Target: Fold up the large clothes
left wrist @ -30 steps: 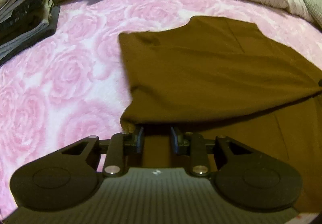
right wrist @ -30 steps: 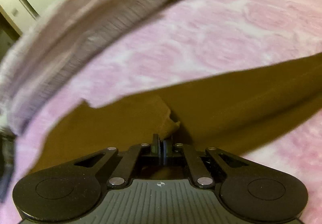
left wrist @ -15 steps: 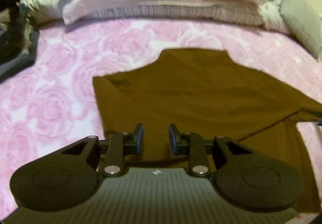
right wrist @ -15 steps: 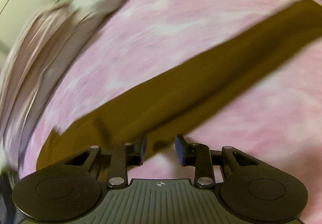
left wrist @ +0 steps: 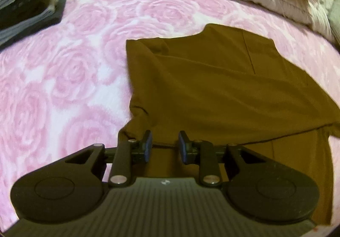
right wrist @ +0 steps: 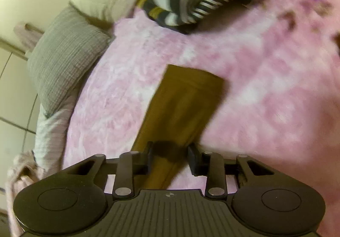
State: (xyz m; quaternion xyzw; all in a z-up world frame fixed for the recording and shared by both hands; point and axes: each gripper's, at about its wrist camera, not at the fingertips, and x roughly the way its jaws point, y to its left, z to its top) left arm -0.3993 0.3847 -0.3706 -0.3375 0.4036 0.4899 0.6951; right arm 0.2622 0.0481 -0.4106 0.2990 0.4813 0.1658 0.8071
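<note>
Since a second ago, our right hand-held gripper (right wrist: 170, 156) has let go of the fabric edge it pinched and swung along the bed to a narrow end of the brown garment (right wrist: 182, 109). Its jaws stand apart and are closing, with that brown strip between them, pads not yet pressing. Ahead lie a grey pillow (right wrist: 63, 62) and a heap of striped clothes (right wrist: 191, 3). Our left hand-held gripper (left wrist: 163, 145) is spread over the garment's near folded edge, which lies partly folded on the pink rose blanket (left wrist: 63, 77). A stack of folded clothes (left wrist: 27, 3) sits well apart.
</note>
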